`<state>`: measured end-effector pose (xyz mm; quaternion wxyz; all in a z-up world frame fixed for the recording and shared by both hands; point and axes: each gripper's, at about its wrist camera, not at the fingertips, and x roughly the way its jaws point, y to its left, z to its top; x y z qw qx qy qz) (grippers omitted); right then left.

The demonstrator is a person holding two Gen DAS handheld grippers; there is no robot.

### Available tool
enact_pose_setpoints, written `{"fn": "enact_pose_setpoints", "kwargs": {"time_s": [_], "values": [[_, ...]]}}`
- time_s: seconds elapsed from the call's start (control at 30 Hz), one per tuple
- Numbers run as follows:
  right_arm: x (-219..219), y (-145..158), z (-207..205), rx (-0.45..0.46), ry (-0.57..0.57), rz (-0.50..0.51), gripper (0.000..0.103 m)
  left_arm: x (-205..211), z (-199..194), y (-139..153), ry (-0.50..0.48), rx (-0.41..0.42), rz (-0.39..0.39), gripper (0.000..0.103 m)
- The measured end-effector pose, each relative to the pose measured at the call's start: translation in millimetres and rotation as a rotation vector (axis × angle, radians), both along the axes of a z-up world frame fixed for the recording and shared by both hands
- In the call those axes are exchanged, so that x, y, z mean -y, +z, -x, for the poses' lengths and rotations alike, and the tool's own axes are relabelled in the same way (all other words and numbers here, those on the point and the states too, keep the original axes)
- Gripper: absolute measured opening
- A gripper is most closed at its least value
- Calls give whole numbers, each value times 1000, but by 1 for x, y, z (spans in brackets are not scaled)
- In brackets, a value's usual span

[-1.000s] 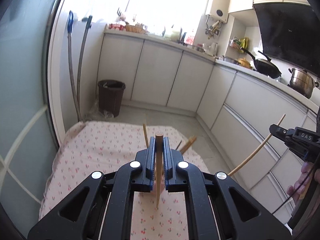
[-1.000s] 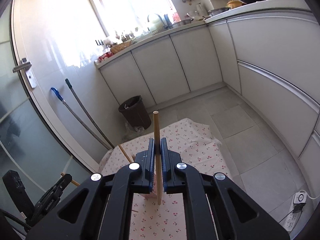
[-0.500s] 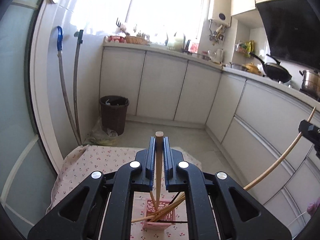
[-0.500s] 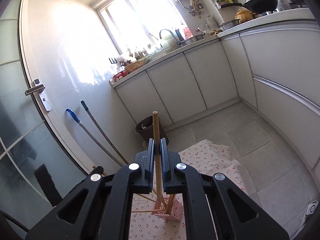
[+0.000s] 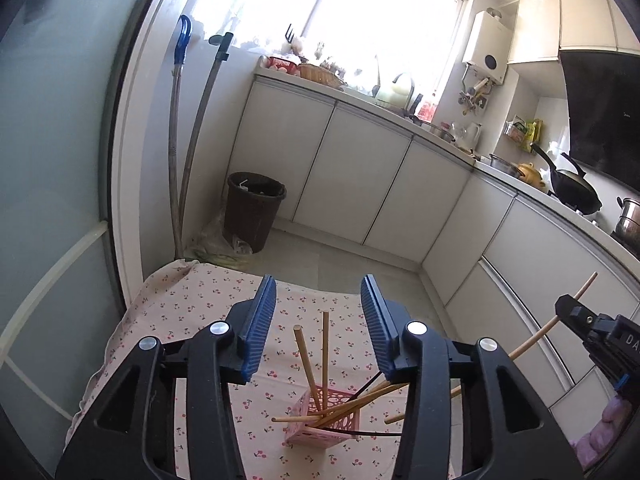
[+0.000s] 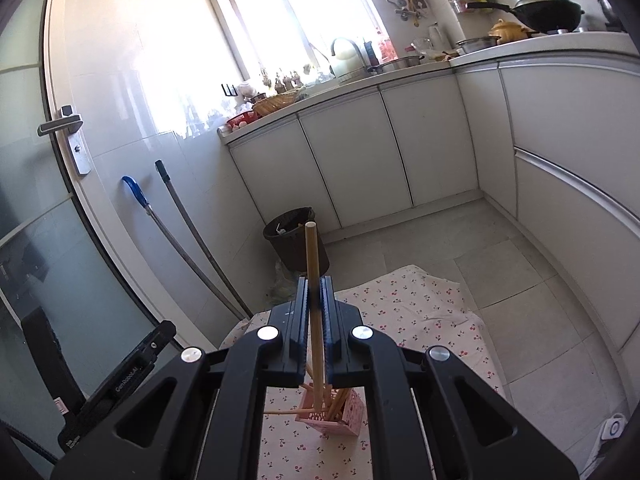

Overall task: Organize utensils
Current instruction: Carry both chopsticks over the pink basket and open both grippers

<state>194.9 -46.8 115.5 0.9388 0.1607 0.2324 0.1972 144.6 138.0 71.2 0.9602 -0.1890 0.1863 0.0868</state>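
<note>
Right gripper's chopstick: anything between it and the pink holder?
Nothing separate blocks it. The right gripper is shut on a wooden chopstick, whose lower end hangs right over the pink holder. The only clutter is the chopsticks already in the holder, leaning across its opening. The left gripper, open and empty, sits off to the side.

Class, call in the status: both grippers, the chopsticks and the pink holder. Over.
Left gripper open, jaws just opened, nothing pinched. Right gripper shut on a chopstick, above the pink holder. Nothing blocking it.

Blown-out window [image 5: 372, 12] glare, fisheye-warped edges
</note>
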Motion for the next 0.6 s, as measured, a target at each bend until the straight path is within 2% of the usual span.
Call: {"fn": "enact_pose_setpoints", "kwargs": {"time_s": [0.23, 0.37, 0.5, 0.6], "values": [[-29, -26, -25, -35, 12, 2, 8, -6, -14, -8, -3, -49, 13, 42], [-49, -45, -37, -70, 24, 9, 22, -10, -16, -13, 0, -67, 13, 43], [-54, -42, -25, -49, 29, 64, 23, -6, -7, -8, -4, -48, -3, 42], [-49, -34, -7, -13, 9, 106, 23, 6, 3, -1, 1, -24, -53, 44]]}}
